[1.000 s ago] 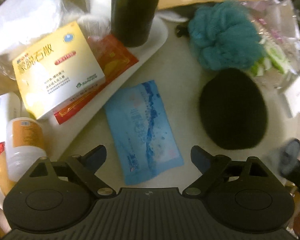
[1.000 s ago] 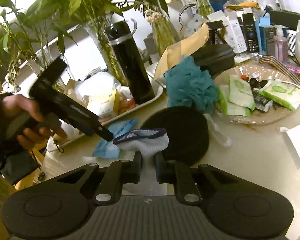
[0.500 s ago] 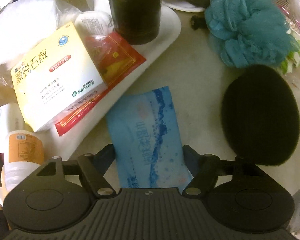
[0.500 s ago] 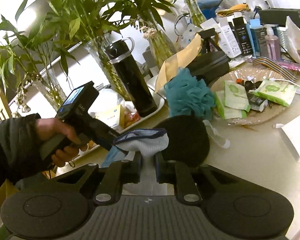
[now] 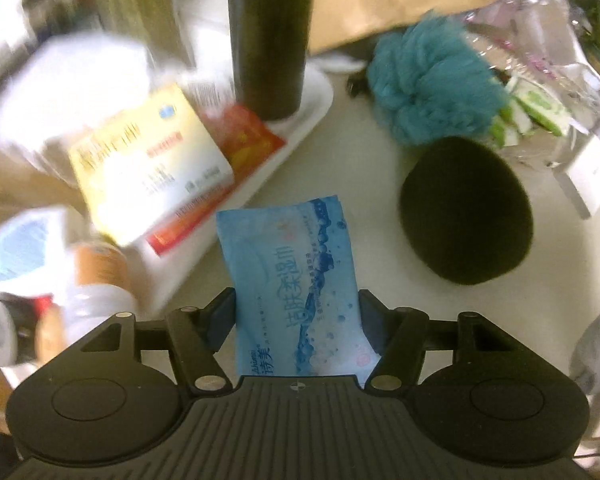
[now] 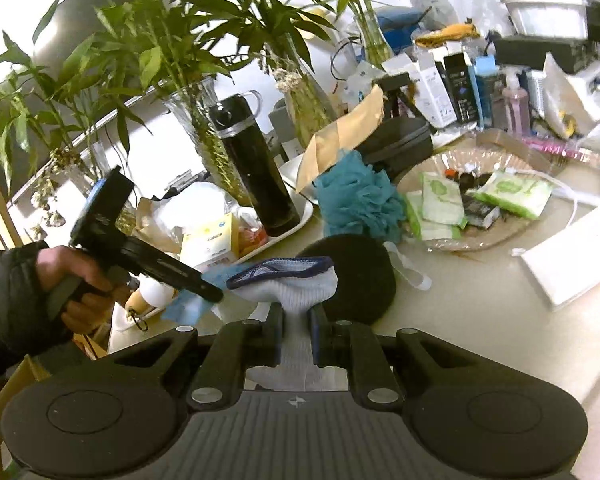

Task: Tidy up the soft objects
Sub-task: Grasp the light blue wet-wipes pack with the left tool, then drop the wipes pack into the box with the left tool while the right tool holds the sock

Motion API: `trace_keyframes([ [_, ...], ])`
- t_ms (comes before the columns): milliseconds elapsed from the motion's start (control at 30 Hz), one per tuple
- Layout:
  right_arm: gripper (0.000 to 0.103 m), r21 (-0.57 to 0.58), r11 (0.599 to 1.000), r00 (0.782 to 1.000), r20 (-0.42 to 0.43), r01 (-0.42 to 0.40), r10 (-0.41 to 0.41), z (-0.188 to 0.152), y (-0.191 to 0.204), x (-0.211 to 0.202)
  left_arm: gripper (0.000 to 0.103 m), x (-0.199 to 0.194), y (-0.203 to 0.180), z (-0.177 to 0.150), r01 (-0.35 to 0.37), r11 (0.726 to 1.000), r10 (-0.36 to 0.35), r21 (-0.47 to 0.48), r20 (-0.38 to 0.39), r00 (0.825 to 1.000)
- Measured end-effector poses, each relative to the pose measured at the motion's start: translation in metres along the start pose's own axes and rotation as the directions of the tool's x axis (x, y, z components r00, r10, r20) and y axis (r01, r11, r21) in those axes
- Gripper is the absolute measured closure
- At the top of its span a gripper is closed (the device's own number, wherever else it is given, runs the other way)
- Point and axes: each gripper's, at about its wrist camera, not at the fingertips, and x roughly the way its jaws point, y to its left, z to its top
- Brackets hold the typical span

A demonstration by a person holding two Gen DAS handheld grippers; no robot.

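Observation:
A blue wet-wipe pack (image 5: pixel 288 264) hangs between the fingers of my left gripper (image 5: pixel 296 300), whose jaws are closing with the pads pressing on its sides. It is held clear of the beige table (image 5: pixel 364 168). In the right wrist view a hand holds the left gripper (image 6: pixel 216 292) with the pack (image 6: pixel 184 306) at its tip. My right gripper (image 6: pixel 296 320) is shut on a white sock with a dark blue cuff (image 6: pixel 292 280). A black oval sponge (image 5: pixel 466 212) and a teal bath pouf (image 5: pixel 432 80) lie on the table to the right.
A white tray (image 5: pixel 316 100) at the left carries a black bottle (image 5: pixel 272 32), a yellow box (image 5: pixel 148 160) and a red sachet (image 5: pixel 248 140). A glass dish (image 6: pixel 496 236) holds green packs. Vases with plants (image 6: pixel 204 128) and boxes (image 6: pixel 452 84) crowd the back.
The left gripper came down over the blue pack, its jaws narrowed onto it, and it rose with the pack. The right gripper rose slightly, still holding the sock.

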Motion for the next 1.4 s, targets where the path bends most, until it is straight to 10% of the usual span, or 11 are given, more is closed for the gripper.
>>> trace_keyframes([
  [700, 0.087, -0.109, 0.994, 0.996, 0.086, -0.003, 0.012, 0.01, 0.072, -0.11, 0.041, -0.145, -0.028, -0.06, -0.005, 0.988, -0.043, 0.152, 0.312, 0.949],
  [1400, 0.087, -0.158, 0.987, 0.988, 0.145, -0.03, 0.054, -0.015, 0.12, -0.178, 0.04, -0.23, -0.055, -0.167, 0.21, 0.949, -0.277, 0.234, 0.306, 0.911],
])
